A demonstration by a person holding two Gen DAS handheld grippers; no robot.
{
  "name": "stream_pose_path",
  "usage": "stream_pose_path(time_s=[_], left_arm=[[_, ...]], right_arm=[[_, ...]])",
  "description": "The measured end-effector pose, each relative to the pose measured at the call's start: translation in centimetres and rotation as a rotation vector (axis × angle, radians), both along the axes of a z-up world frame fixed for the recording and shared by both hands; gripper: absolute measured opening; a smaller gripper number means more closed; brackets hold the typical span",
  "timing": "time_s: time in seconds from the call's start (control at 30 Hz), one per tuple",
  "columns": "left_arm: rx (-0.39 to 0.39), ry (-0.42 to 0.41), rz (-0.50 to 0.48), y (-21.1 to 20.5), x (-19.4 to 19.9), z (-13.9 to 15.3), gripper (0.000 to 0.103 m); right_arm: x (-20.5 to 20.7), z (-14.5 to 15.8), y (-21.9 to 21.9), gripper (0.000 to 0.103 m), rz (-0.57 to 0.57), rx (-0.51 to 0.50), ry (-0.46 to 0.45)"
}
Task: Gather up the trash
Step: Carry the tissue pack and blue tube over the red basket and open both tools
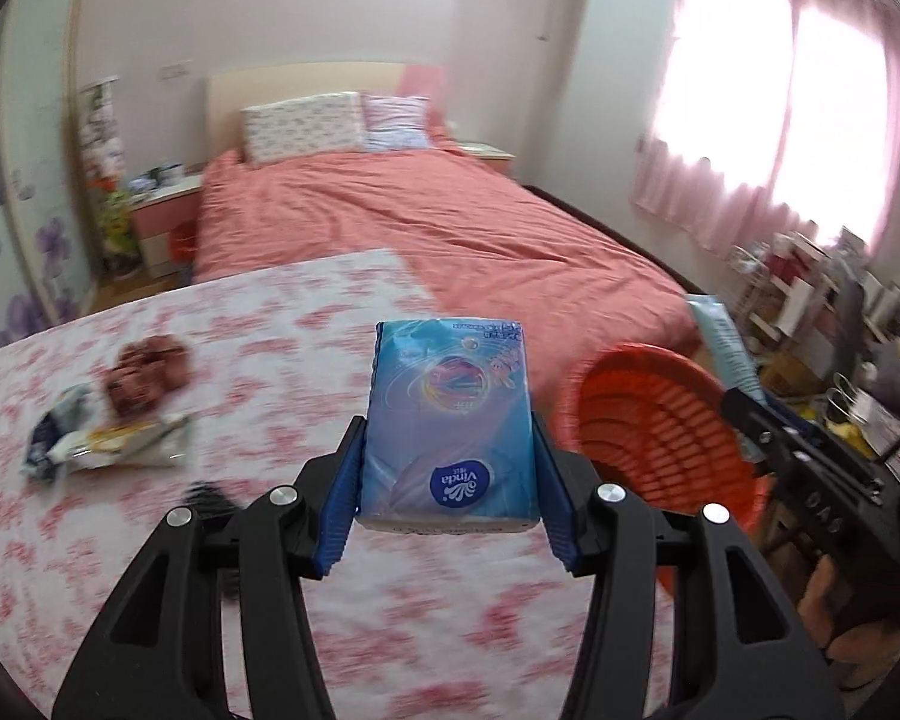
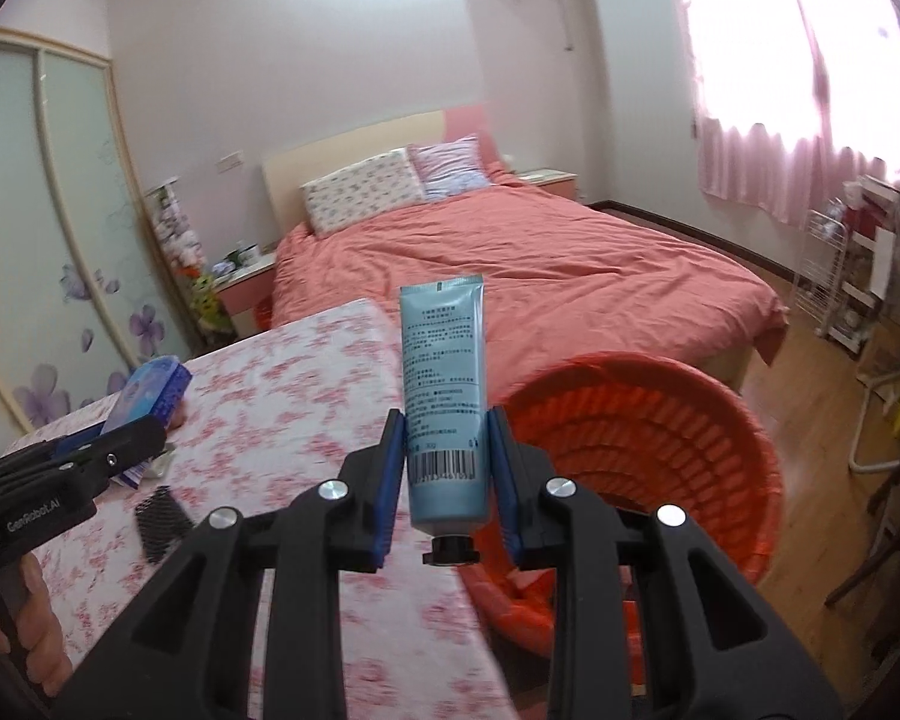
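My left gripper (image 1: 449,420) is shut on a blue Vinda tissue pack (image 1: 450,420) and holds it above the floral tablecloth table (image 1: 258,360); the pack also shows in the right wrist view (image 2: 150,390). My right gripper (image 2: 446,420) is shut on a blue cream tube (image 2: 446,396), cap toward me, held over the table's right edge beside the red-orange basket (image 2: 660,450). The basket (image 1: 660,438) stands to the right of the table, and the tube (image 1: 723,345) sticks up beyond it. Crumpled wrappers (image 1: 108,438) and a dark red crumpled item (image 1: 147,375) lie on the table's left.
A small black mesh item (image 2: 162,521) lies on the table near the left gripper. A bed with a coral cover (image 1: 426,228) stands beyond the table. Cluttered shelves (image 1: 810,300) stand at the right under pink curtains. A wardrobe (image 2: 42,228) is at left.
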State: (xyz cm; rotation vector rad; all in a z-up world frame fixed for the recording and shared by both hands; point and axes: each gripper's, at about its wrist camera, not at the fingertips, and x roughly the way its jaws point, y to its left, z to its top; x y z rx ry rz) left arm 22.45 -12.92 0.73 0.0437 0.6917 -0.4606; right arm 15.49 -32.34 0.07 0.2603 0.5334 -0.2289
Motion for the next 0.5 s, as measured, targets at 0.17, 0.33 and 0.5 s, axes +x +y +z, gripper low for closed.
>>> stream_pose_path(time_s=[0.17, 0.33, 0.5], left_arm=[[0.002, 0.005, -0.104, -4.5, 0.1, -0.6, 0.053], [-0.002, 0.016, -0.181, -8.0, -0.1, -1.2, 0.053], [-0.001, 0.042, -0.230, -10.9, 0.6, -2.1, 0.053]], right_arm=[[-1.1, -0.8, -3.4, 0.028, -0.068, 0.026, 0.003], [-1.8, -1.7, -6.8, 0.028, -0.121, 0.058, 0.004], [-1.8, -2.7, -9.0, 0.028, -0.152, 0.079, 0.008]])
